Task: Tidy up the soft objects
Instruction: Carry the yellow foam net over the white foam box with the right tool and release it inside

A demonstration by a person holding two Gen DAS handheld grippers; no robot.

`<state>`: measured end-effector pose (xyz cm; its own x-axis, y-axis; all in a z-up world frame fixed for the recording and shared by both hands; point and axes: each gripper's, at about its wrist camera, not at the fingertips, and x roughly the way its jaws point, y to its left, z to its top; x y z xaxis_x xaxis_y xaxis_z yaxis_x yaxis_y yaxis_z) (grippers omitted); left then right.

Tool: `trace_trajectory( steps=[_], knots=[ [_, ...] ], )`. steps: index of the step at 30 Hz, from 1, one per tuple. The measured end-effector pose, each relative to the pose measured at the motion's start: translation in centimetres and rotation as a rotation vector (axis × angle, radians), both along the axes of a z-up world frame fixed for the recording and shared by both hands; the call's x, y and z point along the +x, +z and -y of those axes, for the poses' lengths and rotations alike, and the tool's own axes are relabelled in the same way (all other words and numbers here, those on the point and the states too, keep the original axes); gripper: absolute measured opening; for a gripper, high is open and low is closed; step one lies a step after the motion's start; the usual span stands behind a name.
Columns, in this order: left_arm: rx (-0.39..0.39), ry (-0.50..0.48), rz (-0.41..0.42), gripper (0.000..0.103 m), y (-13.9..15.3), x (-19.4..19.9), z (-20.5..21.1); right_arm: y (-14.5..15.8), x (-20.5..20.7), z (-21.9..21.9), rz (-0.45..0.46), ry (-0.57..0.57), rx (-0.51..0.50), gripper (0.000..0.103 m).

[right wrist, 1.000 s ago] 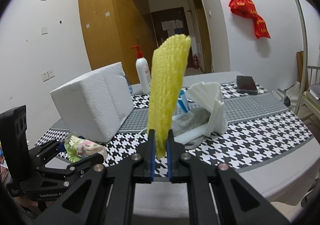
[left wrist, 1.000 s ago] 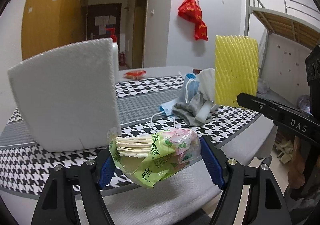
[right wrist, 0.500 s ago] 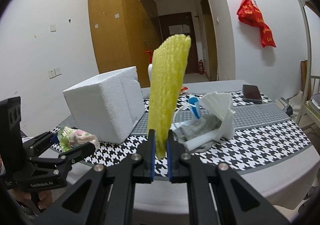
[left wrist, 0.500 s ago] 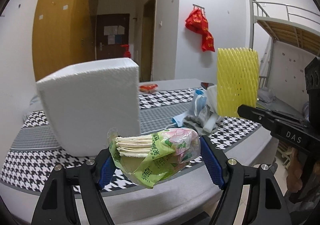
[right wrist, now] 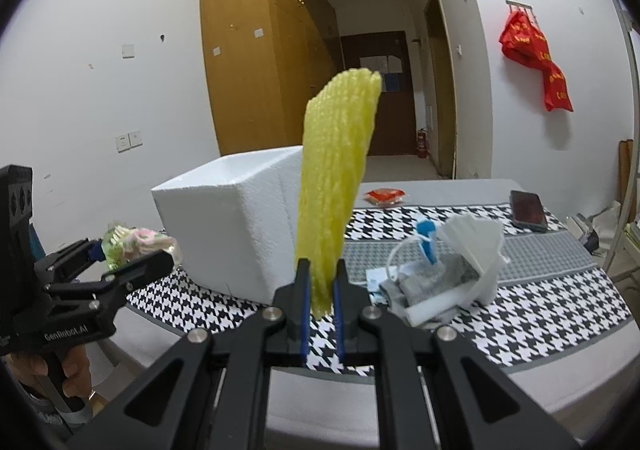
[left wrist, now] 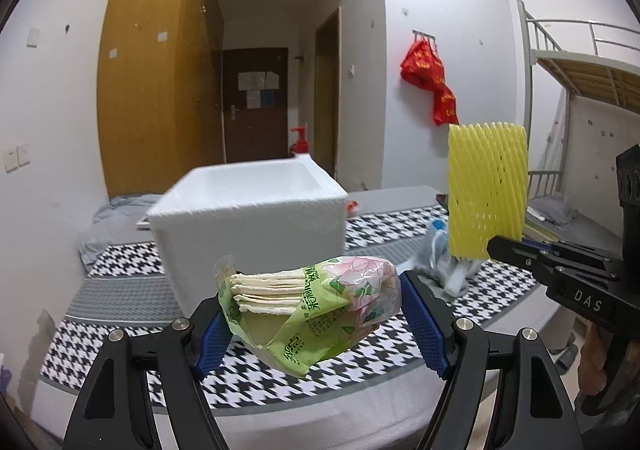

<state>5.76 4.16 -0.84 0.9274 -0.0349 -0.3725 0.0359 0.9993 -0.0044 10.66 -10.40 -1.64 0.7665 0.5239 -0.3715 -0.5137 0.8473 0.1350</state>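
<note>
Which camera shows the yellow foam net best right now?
Left wrist view: the foam net faces it broadside, mesh pattern clear. Right wrist view shows it edge-on, a narrow strip rising from the right gripper.

White foam box (right wrist: 236,226) blocks the worktop's (right wrist: 532,314) left side. Pile of soft items (right wrist: 448,274) occupies the centre right. Between them an open lane runs to the far edge; near edge unobstructed.
</note>
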Motion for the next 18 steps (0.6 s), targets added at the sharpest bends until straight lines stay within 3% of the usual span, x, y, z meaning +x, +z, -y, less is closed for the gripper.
trace_trajectory(
  steps=[18],
  knots=[
    [0.021, 0.106, 0.067, 0.078, 3.7, -0.6, -4.5, 3.2, 1.2, -4.4, 0.057, 0.097, -0.007, 0.012]
  ],
)
